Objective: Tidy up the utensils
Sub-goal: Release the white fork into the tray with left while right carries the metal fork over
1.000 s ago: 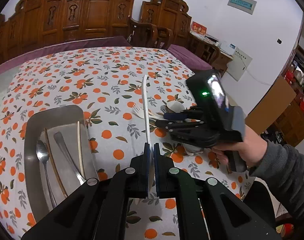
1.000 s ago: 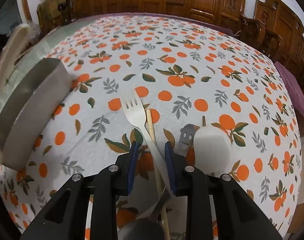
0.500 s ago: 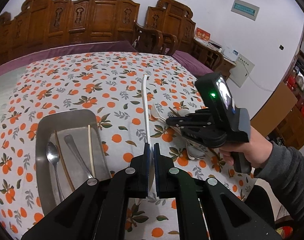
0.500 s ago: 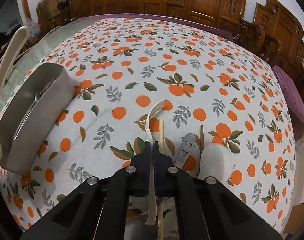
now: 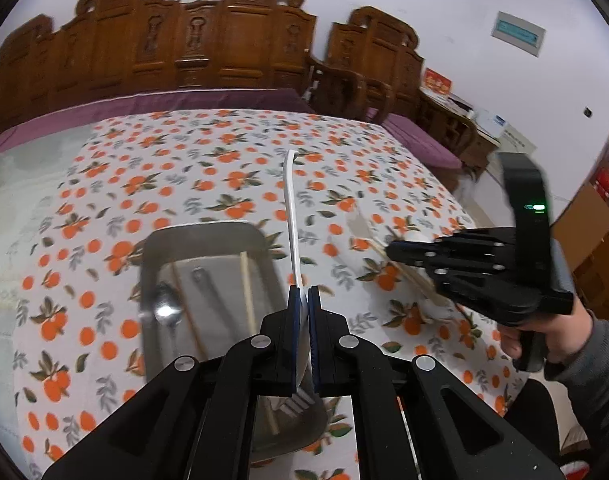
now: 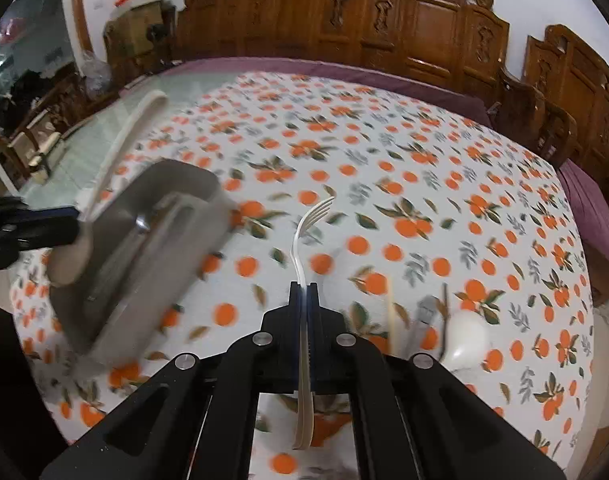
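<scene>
My left gripper (image 5: 303, 294) is shut on a long white utensil (image 5: 291, 216), held above the right edge of the metal tray (image 5: 208, 236); it also shows in the right wrist view (image 6: 122, 148). The tray holds a metal spoon (image 5: 167, 314), chopsticks (image 5: 246, 288) and another metal utensil. My right gripper (image 6: 308, 290) is shut on a white fork (image 6: 304, 240), lifted above the tablecloth, tines forward. On the cloth to the right lie a chopstick (image 6: 391, 312), a small metal spoon (image 6: 424, 312) and a white spoon (image 6: 466, 338).
The table has an orange-print cloth (image 5: 184, 168). Carved wooden chairs (image 5: 192, 44) stand along the far side. The tray (image 6: 144, 248) lies left of my right gripper. The right gripper body and hand (image 5: 504, 276) are at the right in the left wrist view.
My right gripper closed on the white fork and lifted it off the cloth, moving towards the tray. My left gripper moved over the tray with the white utensil.
</scene>
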Motion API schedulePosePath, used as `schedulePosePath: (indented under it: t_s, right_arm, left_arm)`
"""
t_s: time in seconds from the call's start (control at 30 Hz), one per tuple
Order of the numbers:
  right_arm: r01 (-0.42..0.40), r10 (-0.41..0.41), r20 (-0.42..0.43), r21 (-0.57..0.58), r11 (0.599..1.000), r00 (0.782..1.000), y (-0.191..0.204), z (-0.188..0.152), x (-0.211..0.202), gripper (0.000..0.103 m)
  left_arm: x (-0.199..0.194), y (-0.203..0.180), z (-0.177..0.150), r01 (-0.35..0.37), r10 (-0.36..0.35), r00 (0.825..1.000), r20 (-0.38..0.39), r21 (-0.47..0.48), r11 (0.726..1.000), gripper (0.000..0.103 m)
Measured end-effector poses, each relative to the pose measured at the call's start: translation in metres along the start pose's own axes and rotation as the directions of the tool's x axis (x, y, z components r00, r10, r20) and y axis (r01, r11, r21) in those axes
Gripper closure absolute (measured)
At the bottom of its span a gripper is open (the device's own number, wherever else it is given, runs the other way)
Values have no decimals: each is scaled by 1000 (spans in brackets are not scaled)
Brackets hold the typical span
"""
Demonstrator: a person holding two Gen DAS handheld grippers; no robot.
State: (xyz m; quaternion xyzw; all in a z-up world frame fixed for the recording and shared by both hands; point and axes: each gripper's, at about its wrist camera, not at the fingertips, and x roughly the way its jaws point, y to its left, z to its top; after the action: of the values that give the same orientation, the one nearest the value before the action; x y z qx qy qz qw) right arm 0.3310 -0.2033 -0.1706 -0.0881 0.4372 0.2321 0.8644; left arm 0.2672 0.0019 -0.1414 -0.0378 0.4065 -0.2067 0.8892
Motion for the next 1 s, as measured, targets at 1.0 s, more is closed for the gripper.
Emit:
schedulePosePath:
  t_s: [1.0]
  right_arm:
    - [-125, 127, 73, -27, 992, 989, 82, 16, -28, 99]
  left_arm:
    - [37, 58, -30, -139, 125, 983, -136, -103, 985, 99]
